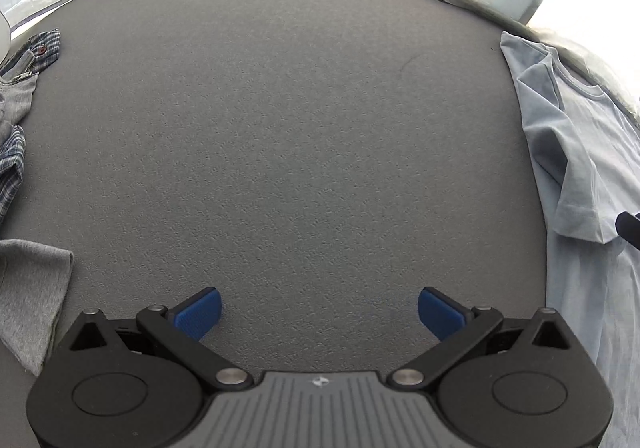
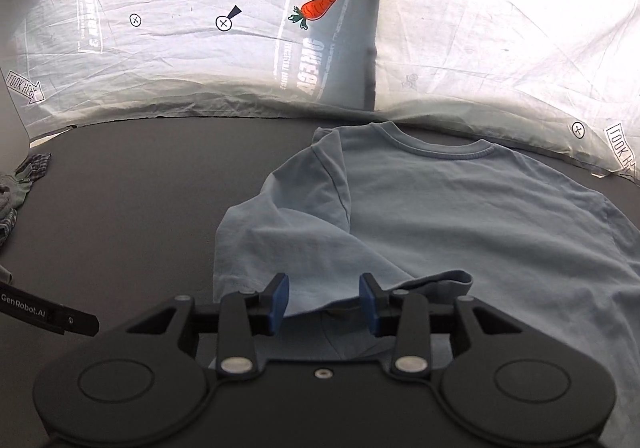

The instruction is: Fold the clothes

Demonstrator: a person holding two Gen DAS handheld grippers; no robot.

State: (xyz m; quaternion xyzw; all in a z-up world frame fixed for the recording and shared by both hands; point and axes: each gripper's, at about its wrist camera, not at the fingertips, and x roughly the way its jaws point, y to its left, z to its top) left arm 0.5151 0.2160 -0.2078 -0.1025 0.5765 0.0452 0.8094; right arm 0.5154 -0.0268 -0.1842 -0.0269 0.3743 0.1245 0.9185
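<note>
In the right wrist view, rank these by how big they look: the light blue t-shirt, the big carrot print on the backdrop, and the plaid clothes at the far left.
1. Light blue t-shirt, by far the largest.
2. Plaid clothes, partly cut off at the frame edge.
3. Carrot print.
The last two look close in size, and they sit at different distances, so that order is unsure.

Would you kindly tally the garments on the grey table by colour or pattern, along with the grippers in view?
Light blue T-shirt: 1
Plaid garment: at least 1; whether the pieces at the left edge are one item is unclear
Grey garment: at least 1
Grippers: 2, left gripper and right gripper
Total: at least 5
</note>
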